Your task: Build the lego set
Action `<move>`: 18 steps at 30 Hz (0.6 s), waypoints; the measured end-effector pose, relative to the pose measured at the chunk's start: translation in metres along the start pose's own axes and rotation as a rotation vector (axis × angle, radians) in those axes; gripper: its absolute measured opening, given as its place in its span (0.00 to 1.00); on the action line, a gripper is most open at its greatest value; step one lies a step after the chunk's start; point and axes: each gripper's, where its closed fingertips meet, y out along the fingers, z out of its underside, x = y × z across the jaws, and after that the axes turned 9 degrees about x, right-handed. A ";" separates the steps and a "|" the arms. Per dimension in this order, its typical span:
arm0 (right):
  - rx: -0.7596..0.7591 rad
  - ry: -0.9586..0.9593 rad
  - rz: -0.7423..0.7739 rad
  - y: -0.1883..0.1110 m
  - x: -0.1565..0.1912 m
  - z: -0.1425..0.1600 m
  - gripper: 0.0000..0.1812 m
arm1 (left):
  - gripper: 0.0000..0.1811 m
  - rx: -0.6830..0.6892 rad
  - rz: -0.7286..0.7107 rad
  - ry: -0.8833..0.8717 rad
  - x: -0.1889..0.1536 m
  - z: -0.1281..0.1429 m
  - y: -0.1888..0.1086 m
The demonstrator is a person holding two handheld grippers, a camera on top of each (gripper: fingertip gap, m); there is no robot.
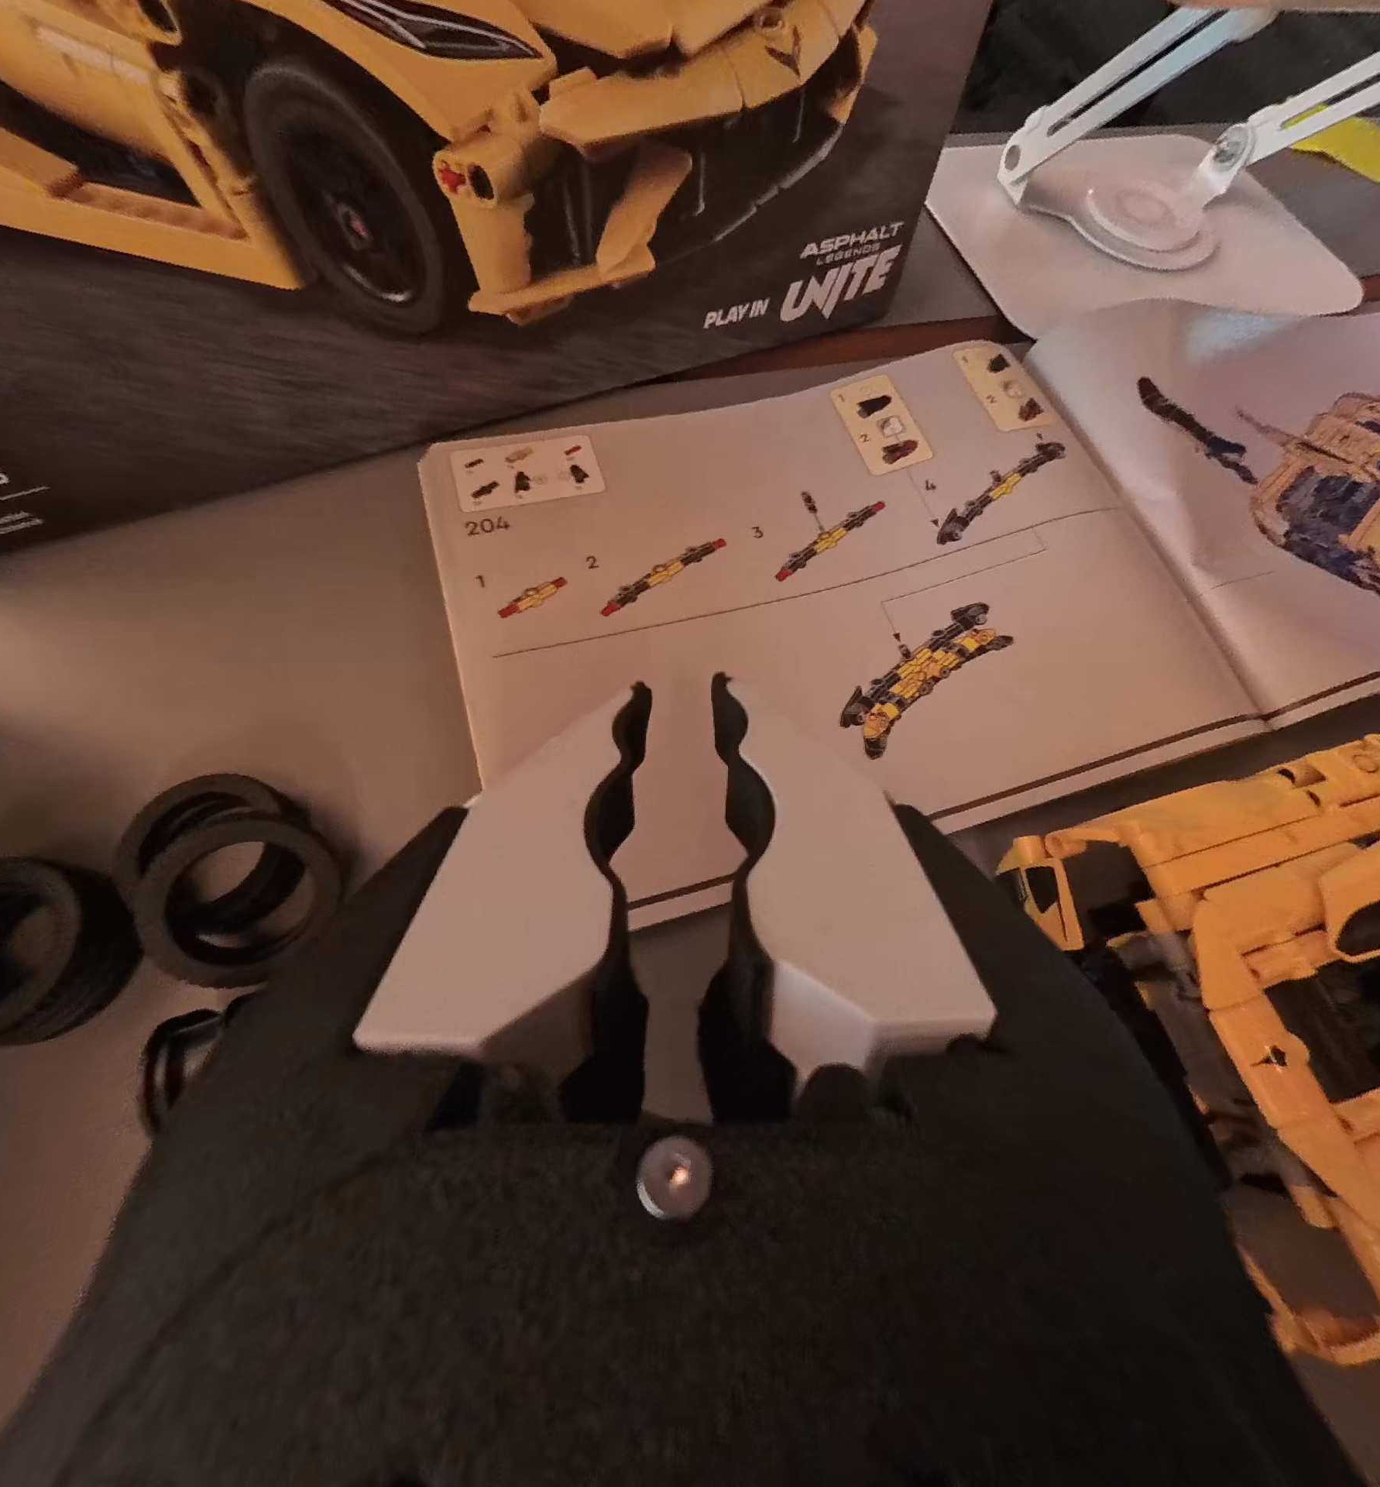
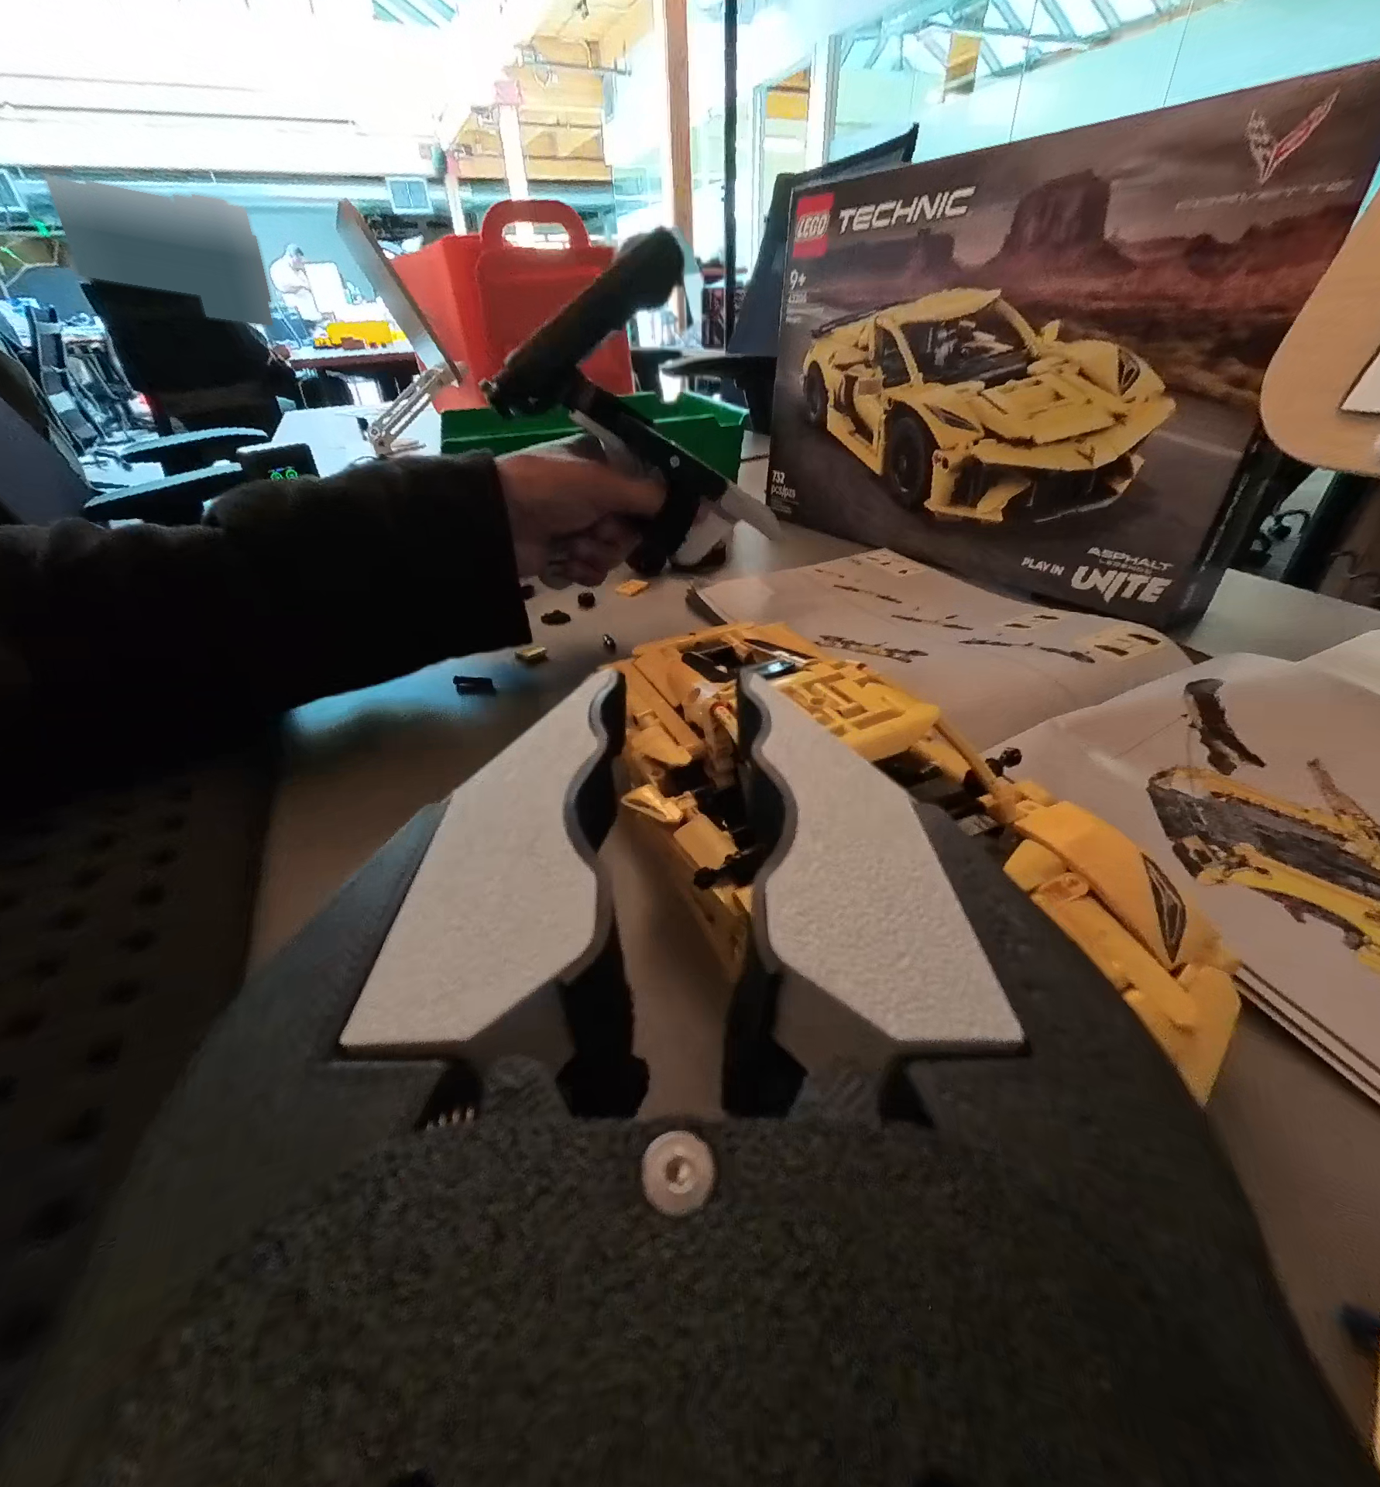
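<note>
Right wrist view: my right gripper point(image 2: 675, 692), parted and empty, hovers over the yellow brick car point(image 2: 832, 724); my left gripper point(image 1: 677, 684), likewise parted, overhangs the open instruction booklet point(image 1: 751, 515).

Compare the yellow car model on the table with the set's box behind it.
The yellow car model lies flat on the table, partly on the open instruction booklet; the box stands upright behind the booklet. The model has no wheels fitted, with black tyres lying loose on the table, while the car pictured on the box has its wheels on. The model is a brick build; the box is printed card. Both show a yellow sports car.
</note>
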 end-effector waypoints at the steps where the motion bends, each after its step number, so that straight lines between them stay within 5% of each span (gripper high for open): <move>1: 0.009 0.004 0.002 0.001 -0.002 0.002 0.14 | 0.09 -0.001 0.010 -0.003 -0.001 -0.001 -0.001; 10: 0.028 -0.073 -0.125 0.003 0.030 0.001 0.17 | 0.09 -0.043 0.048 0.033 -0.016 -0.012 -0.008; 13: 0.164 -0.031 -0.293 0.002 0.065 0.011 0.11 | 0.09 -0.055 0.055 0.041 -0.019 -0.016 -0.011; 18: 0.634 -0.185 -0.203 0.010 0.056 0.084 0.18 | 0.09 -0.081 0.063 0.017 -0.015 -0.020 -0.018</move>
